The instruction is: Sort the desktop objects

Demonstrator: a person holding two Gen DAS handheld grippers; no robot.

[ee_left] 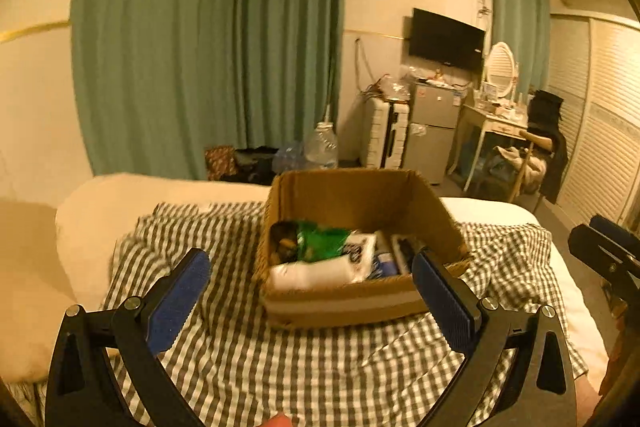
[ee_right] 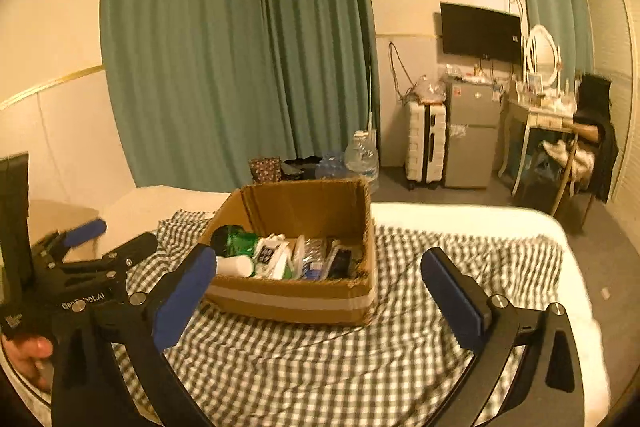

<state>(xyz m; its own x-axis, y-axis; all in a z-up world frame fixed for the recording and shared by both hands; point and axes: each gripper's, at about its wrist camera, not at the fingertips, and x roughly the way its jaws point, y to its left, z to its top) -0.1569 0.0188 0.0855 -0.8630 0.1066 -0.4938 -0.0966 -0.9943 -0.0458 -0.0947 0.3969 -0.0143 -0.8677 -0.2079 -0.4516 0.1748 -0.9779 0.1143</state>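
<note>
Both our tools, left tool point(ee_left: 312, 283) and right tool point(ee_right: 320, 281), hang released near the cardboard box point(ee_right: 296, 301); we should check nothing remains beside the box.

**Open box on the checked cloth**

The left gripper point(ee_left: 310, 277) stood with its blue-padded jaws wide apart and empty, above a grey-and-white checked cloth point(ee_left: 280, 367) spread on the bed. Ahead sat an open brown cardboard box point(ee_left: 360, 303) holding a green packet point(ee_left: 320, 239) and white items. Green curtains point(ee_left: 208, 39) hung behind.
</note>
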